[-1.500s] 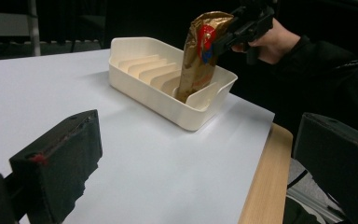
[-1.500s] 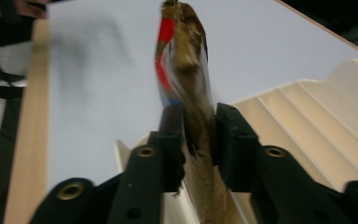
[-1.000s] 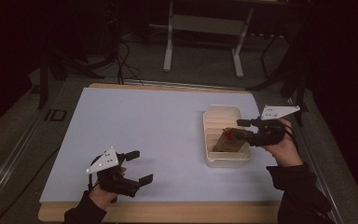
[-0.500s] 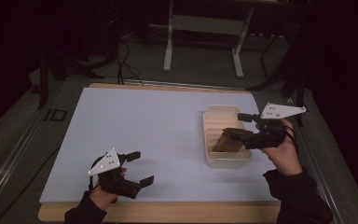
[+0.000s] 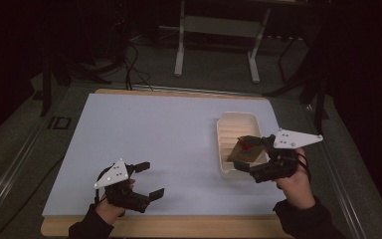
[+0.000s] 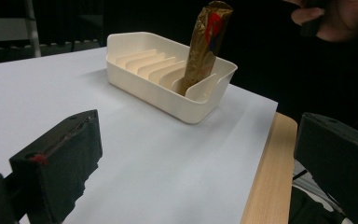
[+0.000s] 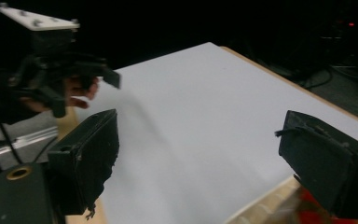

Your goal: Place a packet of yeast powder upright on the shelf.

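Resting low near the front left corner of the surface (image 5: pixel 169 134), the left hand-held gripper (image 5: pixel 146 179) is keeping its jaws spread with nothing between them, and it is touching no object. Moving to the right, the middle of the white surface is lying bare. Further right, the cream tray (image 5: pixel 227 149) with ribs inside is sitting close to the right edge. The brown snack packet (image 6: pixel 206 44) with a red mark is standing in the near end of this tray, leaning against the tray wall and rising above the rim. At the far right, the right hand-held gripper (image 5: pixel 252 158) is hovering just beside the packet, with jaws spread wide; in the right gripper view a bit of the packet (image 7: pixel 303 212) is showing low under one jaw, but it is not pinched. I am judging that the placing is mostly done: the packet is already inside the tray. What is left is probably only taking the right hand-held gripper away, or laying the packet flat.
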Tool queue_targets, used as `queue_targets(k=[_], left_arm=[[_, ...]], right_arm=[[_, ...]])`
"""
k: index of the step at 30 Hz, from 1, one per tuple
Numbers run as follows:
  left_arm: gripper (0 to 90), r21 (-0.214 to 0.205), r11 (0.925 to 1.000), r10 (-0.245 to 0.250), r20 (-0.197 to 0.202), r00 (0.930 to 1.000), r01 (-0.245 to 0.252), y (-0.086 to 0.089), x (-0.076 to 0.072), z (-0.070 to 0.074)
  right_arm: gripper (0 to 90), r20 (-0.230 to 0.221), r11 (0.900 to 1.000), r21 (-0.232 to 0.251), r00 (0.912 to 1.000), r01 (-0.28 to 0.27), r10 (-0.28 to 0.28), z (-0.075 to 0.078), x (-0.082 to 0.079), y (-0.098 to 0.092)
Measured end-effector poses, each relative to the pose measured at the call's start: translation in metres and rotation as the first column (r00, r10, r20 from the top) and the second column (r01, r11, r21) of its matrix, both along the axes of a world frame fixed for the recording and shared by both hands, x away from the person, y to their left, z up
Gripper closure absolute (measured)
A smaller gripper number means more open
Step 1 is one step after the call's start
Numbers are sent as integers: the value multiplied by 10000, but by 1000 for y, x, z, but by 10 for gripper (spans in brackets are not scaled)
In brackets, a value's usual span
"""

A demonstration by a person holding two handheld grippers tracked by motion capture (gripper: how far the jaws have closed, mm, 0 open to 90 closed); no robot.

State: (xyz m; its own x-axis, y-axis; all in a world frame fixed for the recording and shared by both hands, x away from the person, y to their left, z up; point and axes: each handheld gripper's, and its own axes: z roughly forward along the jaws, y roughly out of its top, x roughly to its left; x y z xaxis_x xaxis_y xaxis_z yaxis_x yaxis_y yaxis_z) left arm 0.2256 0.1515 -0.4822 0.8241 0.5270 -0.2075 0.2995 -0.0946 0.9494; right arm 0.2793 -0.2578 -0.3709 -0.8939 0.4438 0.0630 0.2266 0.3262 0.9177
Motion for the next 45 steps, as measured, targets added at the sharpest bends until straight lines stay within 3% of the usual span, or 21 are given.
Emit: queue_targets(k=[4, 18, 21, 25, 27, 32, 39, 41, 45], left_arm=[[16, -26, 10000, -8, 17, 10000, 8, -1, 0, 0], [16, 42, 10000, -32, 80, 10000, 32, -1, -1, 0], [16, 71, 10000, -69, 95, 9999, 68, -1, -1, 0], [17, 37, 10000, -54, 114, 9999, 54, -1, -1, 0], [16, 49, 10000, -56, 121, 9999, 56, -1, -1, 0], [17, 118, 9999, -63, 186, 9998, 61, -2, -2, -2], [16, 188, 9997, -130, 158, 9998, 127, -3, -2, -6], [17, 191, 9997, -146, 148, 9998, 143, -3, -2, -6], [17, 259, 9996, -151, 139, 9998, 147, -5, -2, -8]], right_arm=[[131, 171, 10000, -80, 9998, 30, -29, -8, -14, 6], [135, -229, 9996, 184, 9995, 237, -232, -53, -37, 10], [134, -523, 10000, -29, 9986, 69, -70, -65, -39, 9], [134, -384, 9996, -267, 9993, 22, -32, -73, -42, 9], [134, -530, 9994, -350, 9986, 2, -21, -82, -44, 8], [134, -874, 9989, -452, 9961, -149, 109, -92, -47, 6], [134, -611, 9960, -890, 9981, 2, -57, -101, -51, -2], [133, -726, 9963, -855, 9974, -40, -22, -102, -51, -5], [133, -508, 9954, -960, 9987, -31, -18, -103, -51, -6]])
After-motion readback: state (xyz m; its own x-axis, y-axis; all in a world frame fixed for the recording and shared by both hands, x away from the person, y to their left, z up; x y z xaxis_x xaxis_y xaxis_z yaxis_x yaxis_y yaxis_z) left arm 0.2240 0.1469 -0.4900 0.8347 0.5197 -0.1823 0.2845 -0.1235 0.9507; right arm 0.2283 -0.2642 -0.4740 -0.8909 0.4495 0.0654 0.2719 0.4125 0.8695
